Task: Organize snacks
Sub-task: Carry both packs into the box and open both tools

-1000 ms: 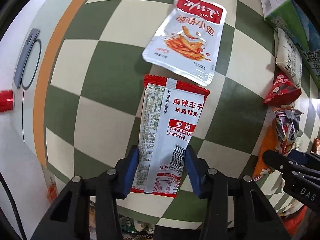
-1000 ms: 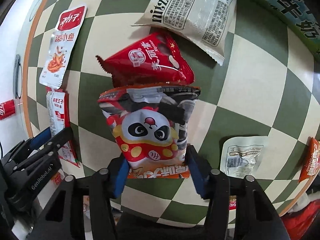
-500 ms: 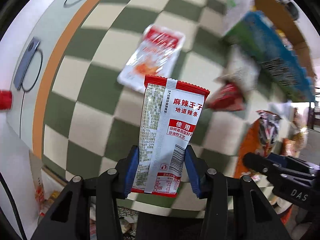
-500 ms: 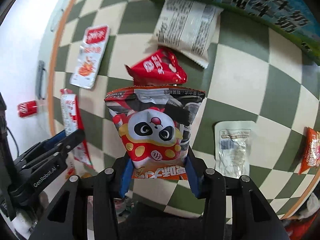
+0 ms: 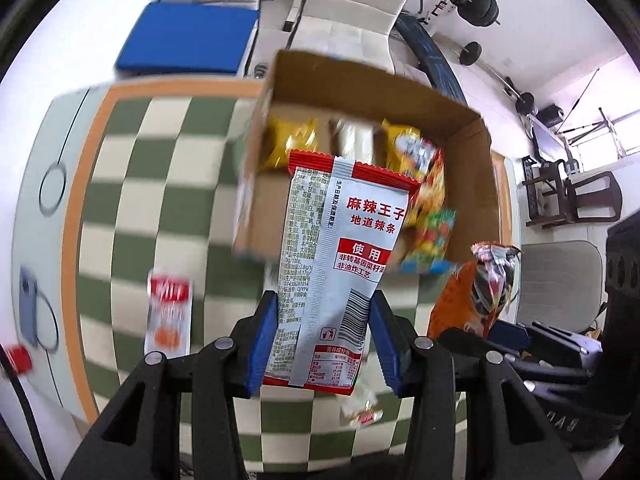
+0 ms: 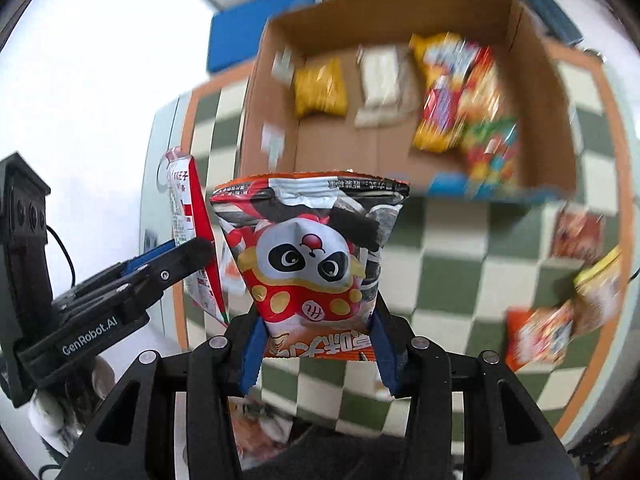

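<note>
Above the checkered counter, both tongs are carrying one snack each toward the open cardboard box. The left tongs are pressing their blue pads on the lower part of a red and silver spicy strip packet, closed as tight as the packet allows. The right tongs are gripping the bottom of a panda snack bag, and the bag is standing upright between the pads. The box is already holding yellow, white and colourful packets along its far side, and its near floor is looking free. To do this step well, I think each hand should be bringing its snack fully over the near wall before opening, so nothing is catching the cardboard edge. Lowering the two snacks side by side, not crossing, should be keeping the tongs apart. Several packets are lying loose on the counter.
</note>
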The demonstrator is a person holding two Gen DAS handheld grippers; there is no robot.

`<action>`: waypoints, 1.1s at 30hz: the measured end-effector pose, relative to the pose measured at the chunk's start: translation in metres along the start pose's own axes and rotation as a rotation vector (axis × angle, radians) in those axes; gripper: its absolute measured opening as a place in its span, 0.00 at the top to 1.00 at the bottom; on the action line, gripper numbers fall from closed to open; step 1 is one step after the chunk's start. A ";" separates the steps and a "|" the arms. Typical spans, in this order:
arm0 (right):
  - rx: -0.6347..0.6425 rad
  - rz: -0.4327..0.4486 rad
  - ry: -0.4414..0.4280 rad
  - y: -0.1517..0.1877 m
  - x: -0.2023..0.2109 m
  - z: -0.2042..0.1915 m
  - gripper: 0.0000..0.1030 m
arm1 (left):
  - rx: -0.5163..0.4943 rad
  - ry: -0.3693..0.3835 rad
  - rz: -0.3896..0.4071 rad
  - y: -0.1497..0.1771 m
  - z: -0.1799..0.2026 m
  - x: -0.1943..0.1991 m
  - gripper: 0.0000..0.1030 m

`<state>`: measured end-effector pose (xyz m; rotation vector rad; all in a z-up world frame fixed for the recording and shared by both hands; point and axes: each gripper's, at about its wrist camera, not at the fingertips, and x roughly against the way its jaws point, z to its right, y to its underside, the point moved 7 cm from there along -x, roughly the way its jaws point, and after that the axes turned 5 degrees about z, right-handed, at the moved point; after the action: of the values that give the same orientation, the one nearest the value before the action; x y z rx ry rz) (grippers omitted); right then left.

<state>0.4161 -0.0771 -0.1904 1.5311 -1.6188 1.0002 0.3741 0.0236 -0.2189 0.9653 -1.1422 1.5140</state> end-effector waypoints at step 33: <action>-0.069 -0.174 0.136 -0.129 -0.130 0.044 0.11 | 0.062 -0.062 -0.295 -0.065 -0.009 -0.119 0.17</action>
<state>0.5554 -0.0561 -0.3151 1.4959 -1.3872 0.9224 0.4629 0.0100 -0.3214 1.1743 -0.9520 1.2953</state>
